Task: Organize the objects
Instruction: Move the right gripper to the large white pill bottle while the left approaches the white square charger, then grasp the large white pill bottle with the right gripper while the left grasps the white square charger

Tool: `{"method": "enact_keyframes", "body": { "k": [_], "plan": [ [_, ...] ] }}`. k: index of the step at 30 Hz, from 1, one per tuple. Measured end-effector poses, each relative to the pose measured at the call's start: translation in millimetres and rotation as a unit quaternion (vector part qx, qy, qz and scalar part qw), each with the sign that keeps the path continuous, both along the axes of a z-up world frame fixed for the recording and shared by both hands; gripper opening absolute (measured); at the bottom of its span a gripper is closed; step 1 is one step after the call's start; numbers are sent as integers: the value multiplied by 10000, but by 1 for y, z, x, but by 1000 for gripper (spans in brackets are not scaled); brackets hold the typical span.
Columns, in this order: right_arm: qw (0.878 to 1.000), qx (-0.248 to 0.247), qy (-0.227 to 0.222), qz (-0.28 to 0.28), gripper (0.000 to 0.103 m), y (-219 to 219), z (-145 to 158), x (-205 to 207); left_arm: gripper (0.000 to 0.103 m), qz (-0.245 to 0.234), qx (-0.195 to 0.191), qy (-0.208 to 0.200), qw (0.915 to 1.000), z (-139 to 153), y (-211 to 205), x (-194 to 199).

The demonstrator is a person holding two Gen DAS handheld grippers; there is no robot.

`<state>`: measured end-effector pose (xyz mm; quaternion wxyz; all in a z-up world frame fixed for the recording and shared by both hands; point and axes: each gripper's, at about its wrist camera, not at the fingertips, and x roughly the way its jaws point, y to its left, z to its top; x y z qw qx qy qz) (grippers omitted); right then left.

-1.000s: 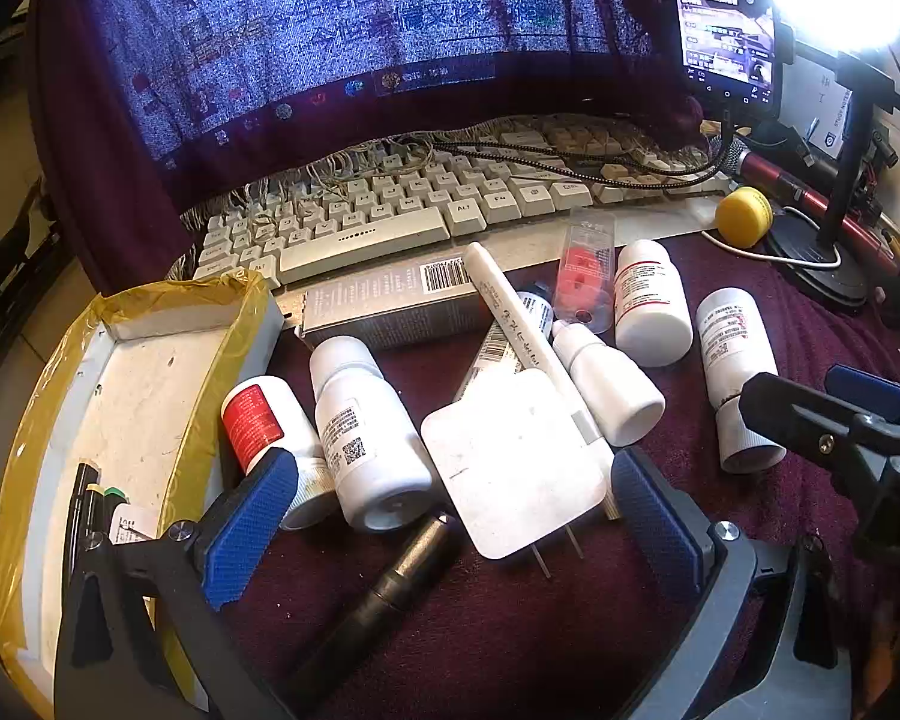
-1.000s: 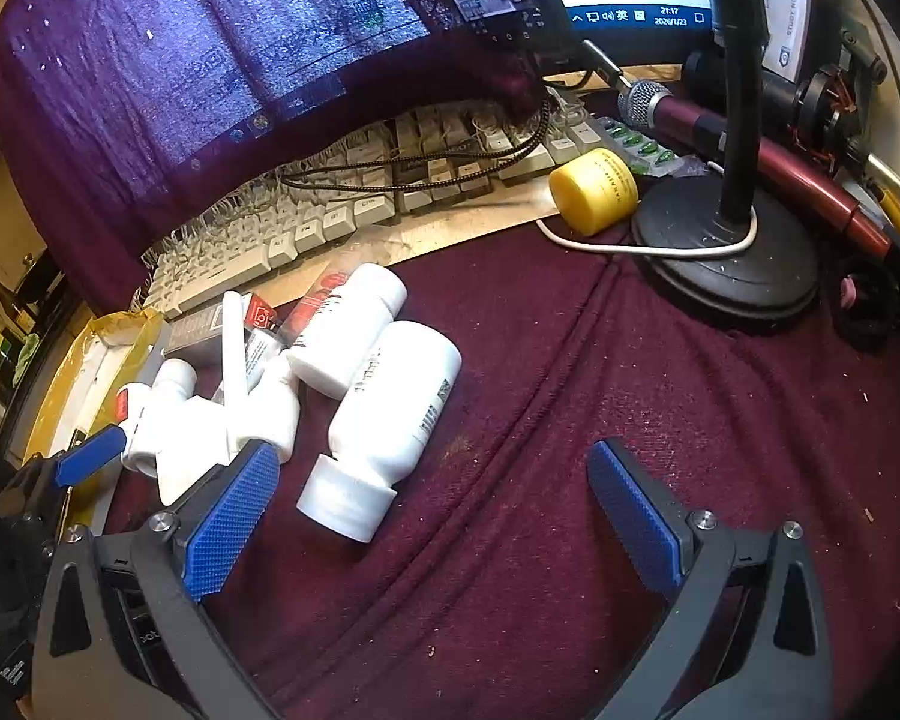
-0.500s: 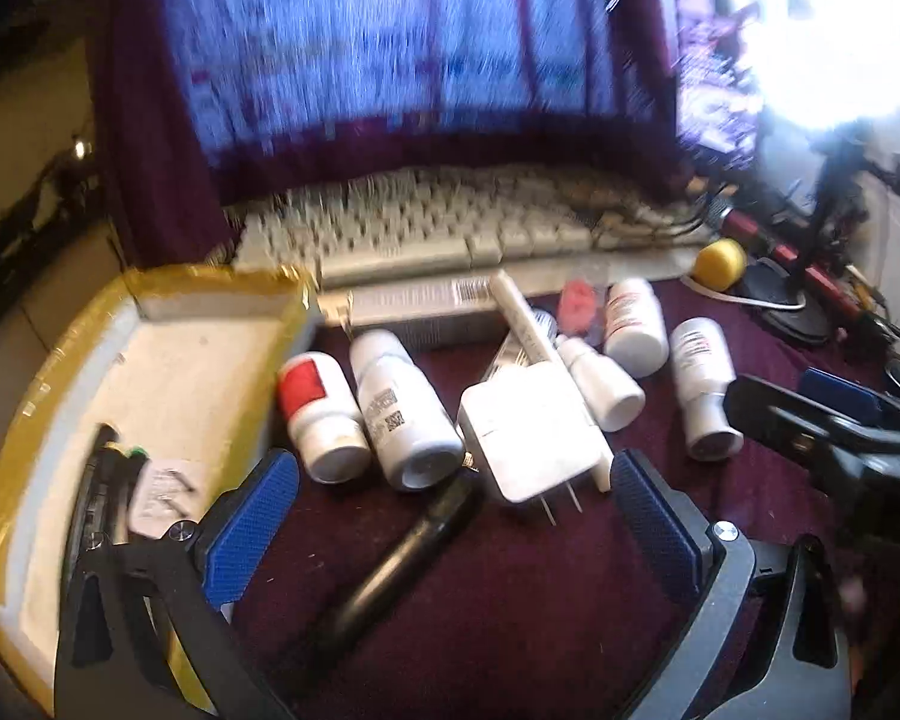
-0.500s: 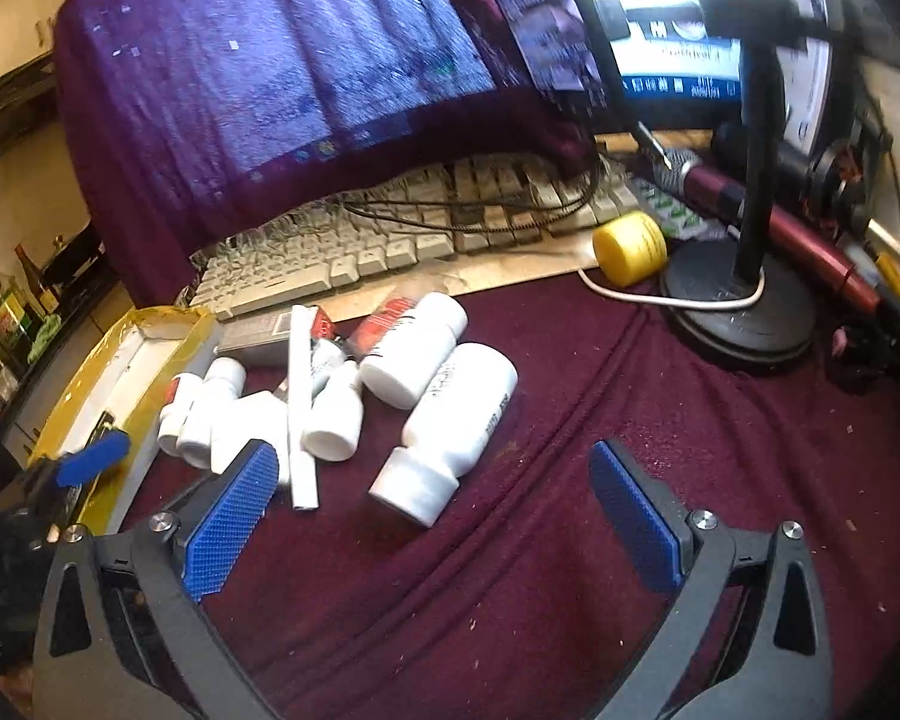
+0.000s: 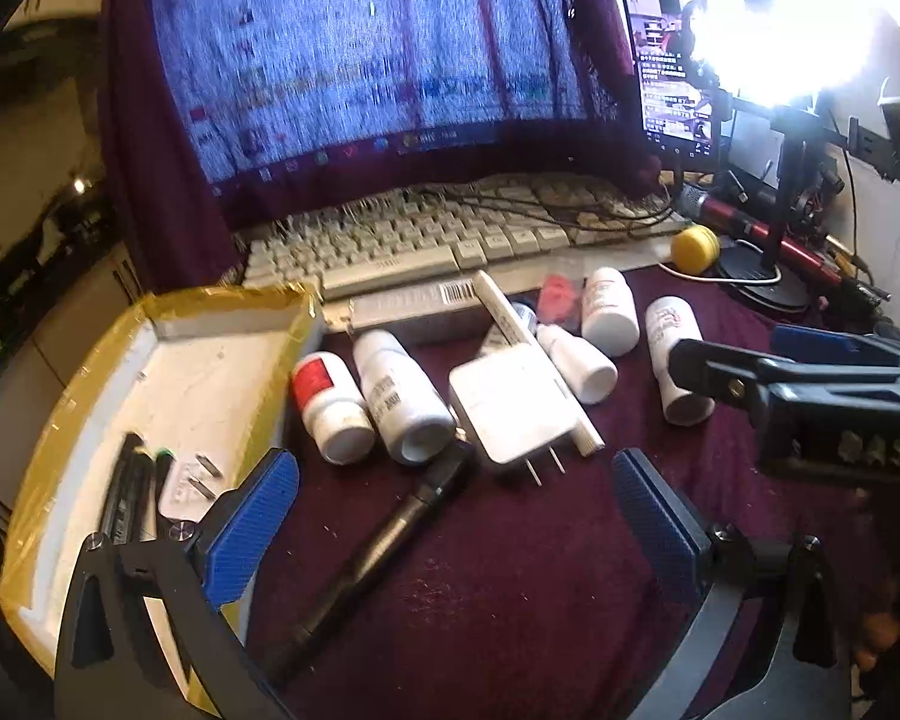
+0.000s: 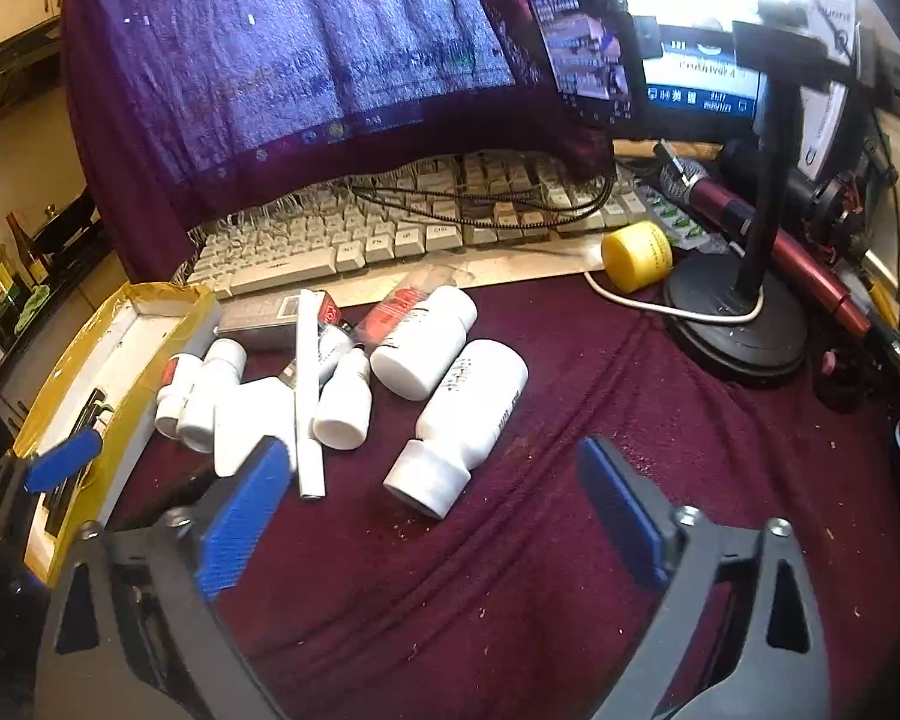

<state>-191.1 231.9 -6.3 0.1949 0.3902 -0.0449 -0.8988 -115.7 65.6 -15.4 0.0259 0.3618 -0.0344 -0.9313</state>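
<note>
Several white pill bottles lie on a maroon cloth, among them a red-labelled one [image 5: 330, 405] and a large one [image 6: 465, 423]. A white plug charger [image 5: 510, 405], a white tube [image 5: 534, 360] and a black pen [image 5: 384, 546] lie among them. A white tray with yellow tape [image 5: 90, 384] at the left holds dark pens [image 5: 126, 495]. My left gripper [image 5: 456, 528] is open and empty, just short of the pen and charger. My right gripper [image 6: 432, 516] is open and empty, near the large bottle; it also shows in the left wrist view [image 5: 810, 384].
A beige keyboard [image 5: 426, 240] lies behind the pile under a cloth-draped monitor [image 5: 354, 60]. A grey box [image 5: 414, 306] lies by the keyboard. A yellow cap [image 6: 639, 255], a black stand base [image 6: 735, 324], a red microphone [image 6: 774, 240] and a phone [image 5: 672, 60] are at the right.
Both grippers have pulled back and risen, so the pile looks smaller and farther. The objects on the cloth have not moved.
</note>
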Motion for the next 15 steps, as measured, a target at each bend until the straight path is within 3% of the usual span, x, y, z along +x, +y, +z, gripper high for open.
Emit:
{"method": "enact_keyframes", "body": {
  "k": [2,5,6,9,11,12,15],
  "plan": [
    [9998,-117,-179,35,77,1,-5,-6,102,-94,271,-72,9996,2,-6,2],
    [9985,-280,-459,32,76,3,-12,-14,101,-211,676,-70,9975,7,-19,6],
    [9983,-325,-492,18,74,3,-13,-17,95,-228,764,-108,9968,8,-23,5],
    [9981,-329,-511,-94,68,3,-15,-27,66,-233,988,-349,9942,5,-30,-4],
    [9968,-443,-663,-84,66,3,-19,-36,65,-293,1190,-605,9906,0,-30,-19],
    [9964,-484,-698,-68,55,2,-21,-39,65,-264,1219,-682,9898,-1,-29,-24],
    [9970,-315,-700,-77,39,-1,-29,-39,65,-172,1091,-626,9919,6,-25,-34]
  ]
}}
